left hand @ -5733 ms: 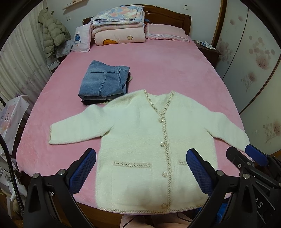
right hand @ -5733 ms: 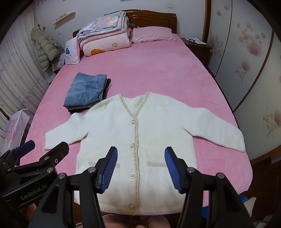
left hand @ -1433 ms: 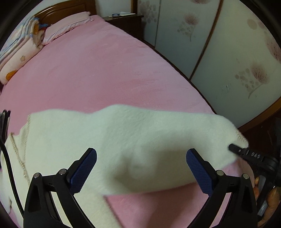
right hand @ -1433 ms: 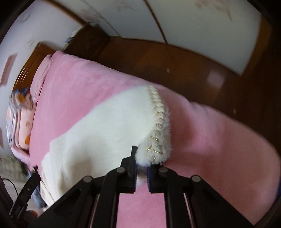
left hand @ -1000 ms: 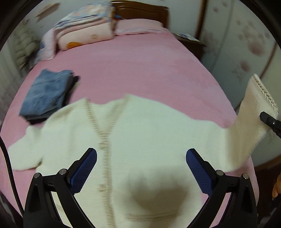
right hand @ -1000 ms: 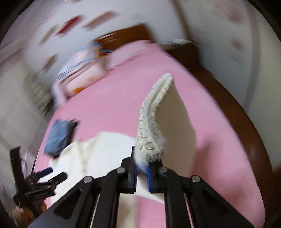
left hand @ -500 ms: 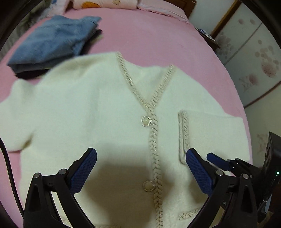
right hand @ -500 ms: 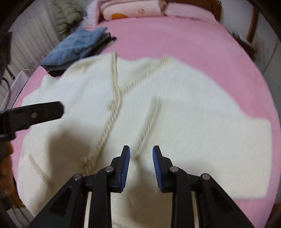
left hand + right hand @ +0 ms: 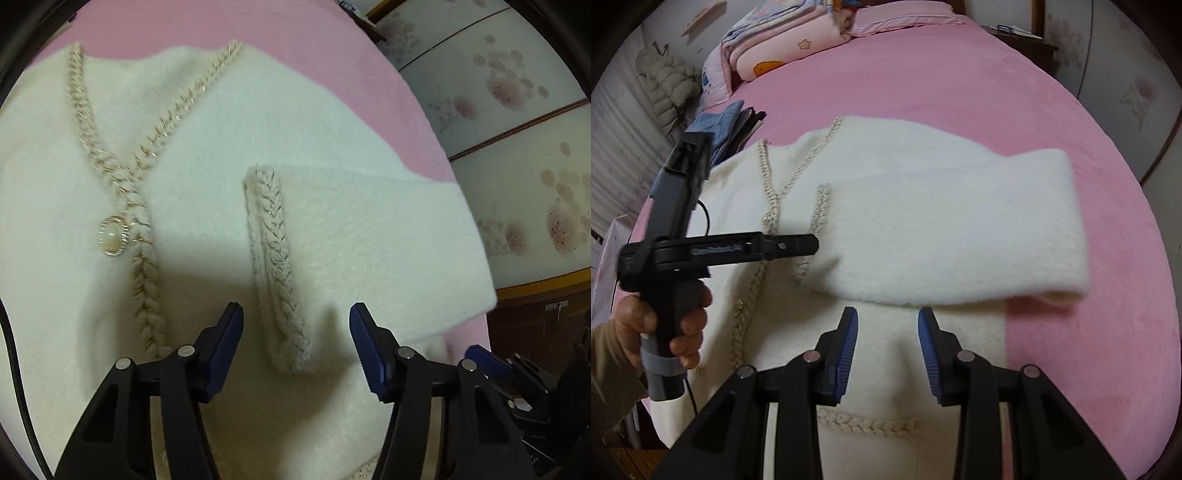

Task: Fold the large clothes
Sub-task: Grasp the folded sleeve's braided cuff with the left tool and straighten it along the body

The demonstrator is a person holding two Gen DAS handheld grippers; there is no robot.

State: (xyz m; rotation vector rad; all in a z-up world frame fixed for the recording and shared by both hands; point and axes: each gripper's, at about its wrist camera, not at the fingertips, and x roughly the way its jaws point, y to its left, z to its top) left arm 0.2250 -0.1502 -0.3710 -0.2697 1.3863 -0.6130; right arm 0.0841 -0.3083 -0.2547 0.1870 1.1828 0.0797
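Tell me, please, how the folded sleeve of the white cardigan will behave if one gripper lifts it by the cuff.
The sleeve will probably droop: its fold is soft and rounded, not creased. It looks fluffy and thick, so likely light and easy to pinch. The braided cuff seems firmer, a better hold.

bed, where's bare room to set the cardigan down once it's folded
Bare pink bed runs between the cardigan collar and the pillows, and along the right edge beside the folded sleeve. It is crowded at far left, around the jeans pile and stacked quilts.
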